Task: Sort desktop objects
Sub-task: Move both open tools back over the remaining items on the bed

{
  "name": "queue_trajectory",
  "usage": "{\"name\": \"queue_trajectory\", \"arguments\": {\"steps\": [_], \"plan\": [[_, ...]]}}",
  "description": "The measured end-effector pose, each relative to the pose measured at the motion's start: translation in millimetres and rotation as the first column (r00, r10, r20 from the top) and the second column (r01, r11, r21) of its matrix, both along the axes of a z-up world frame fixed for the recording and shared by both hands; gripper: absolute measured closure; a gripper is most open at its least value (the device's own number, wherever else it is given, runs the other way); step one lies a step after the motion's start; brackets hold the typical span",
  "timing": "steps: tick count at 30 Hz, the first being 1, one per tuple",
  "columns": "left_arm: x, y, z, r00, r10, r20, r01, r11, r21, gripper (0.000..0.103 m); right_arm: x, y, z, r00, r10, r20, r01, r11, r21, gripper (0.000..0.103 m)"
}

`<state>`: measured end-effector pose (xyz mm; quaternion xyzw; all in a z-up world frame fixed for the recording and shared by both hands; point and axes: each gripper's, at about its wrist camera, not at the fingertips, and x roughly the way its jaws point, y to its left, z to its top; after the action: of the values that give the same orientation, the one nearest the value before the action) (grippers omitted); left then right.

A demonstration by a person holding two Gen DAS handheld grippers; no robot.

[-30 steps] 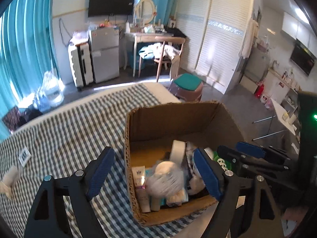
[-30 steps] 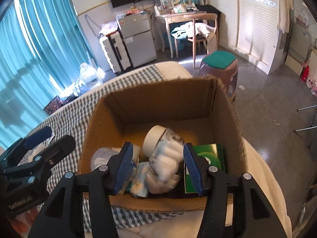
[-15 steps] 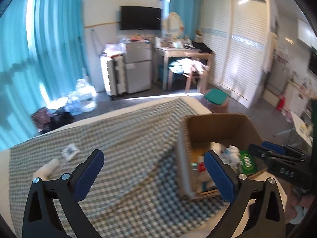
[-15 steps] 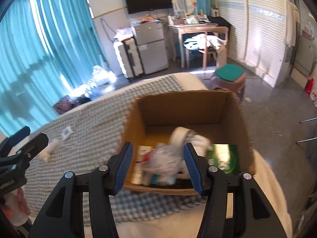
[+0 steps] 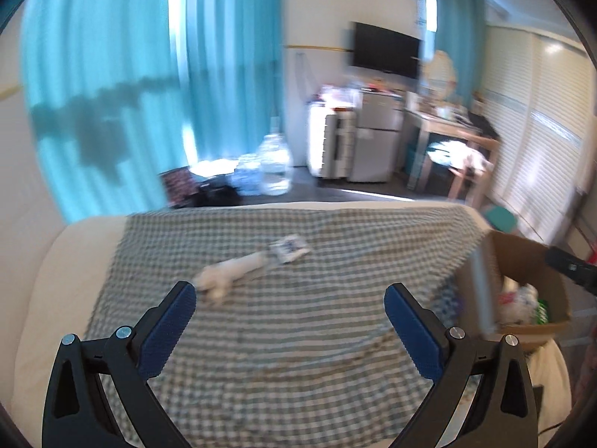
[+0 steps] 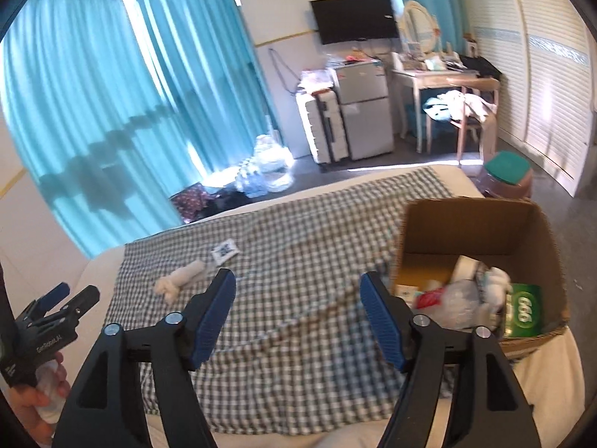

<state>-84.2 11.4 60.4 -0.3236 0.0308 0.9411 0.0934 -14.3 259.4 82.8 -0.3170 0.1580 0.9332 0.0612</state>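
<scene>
Turquoise curtains (image 6: 112,112) cover the window side of the room, and a dark television (image 6: 354,18) hangs on the far wall above a small grey fridge (image 6: 363,112). Near us a checked cloth (image 6: 298,261) is spread over a pale, soft surface. We see a cardboard box (image 6: 477,224) standing on the right end of this cloth.

From the right wrist we look into the box: a green packet (image 6: 522,311), a white roll and some crumpled wrappers lie inside. This view also shows the left gripper (image 6: 59,298) at the far left edge, with a hand (image 6: 30,407) under it. The left wrist view is blurred; it shows only a corner of the box (image 5: 522,280) at its right edge, and the contents cannot be read there.

A white cloth bundle (image 5: 227,274) lies on the checked cloth, with a small printed sachet (image 5: 289,248) just beyond it. In the left wrist view the bundle is just ahead of the left finger, a little to the left of the gap. The left gripper (image 5: 289,315) stands wide open with nothing between its jaws. The right gripper (image 6: 298,304) is opening, and nothing is between its jaws; the bundle (image 6: 181,278) lies to the left of it and the box to the right.
</scene>
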Motion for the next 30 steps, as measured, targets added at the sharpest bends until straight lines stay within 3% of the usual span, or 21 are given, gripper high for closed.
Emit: {"name": "queue_trajectory", "arguments": {"steps": [4, 12, 21, 30], "plan": [[-5, -61, -16, 0.992, 0.123, 0.025, -0.123, 0.992, 0.010, 0.000, -15, -34, -4, 0.998, 0.053, -0.030, -0.053, 0.999, -0.006, 0.030], [-20, -113, -59, 0.969, 0.223, 0.101, -0.227, 0.974, 0.020, 0.000, -49, -84, -30, 0.993, 0.113, -0.025, -0.113, 0.994, 0.003, 0.030], [-59, -110, -115, 0.960, 0.211, 0.186, -0.216, 0.976, 0.010, 0.000, -95, -113, -73, 0.987, 0.156, 0.039, -0.157, 0.987, 0.033, 0.030], [-112, -92, -153, 0.963, 0.229, 0.145, -0.234, 0.972, 0.021, 0.000, -168, -135, -128, 0.969, 0.210, 0.128, -0.220, 0.973, 0.064, 0.030]]}}
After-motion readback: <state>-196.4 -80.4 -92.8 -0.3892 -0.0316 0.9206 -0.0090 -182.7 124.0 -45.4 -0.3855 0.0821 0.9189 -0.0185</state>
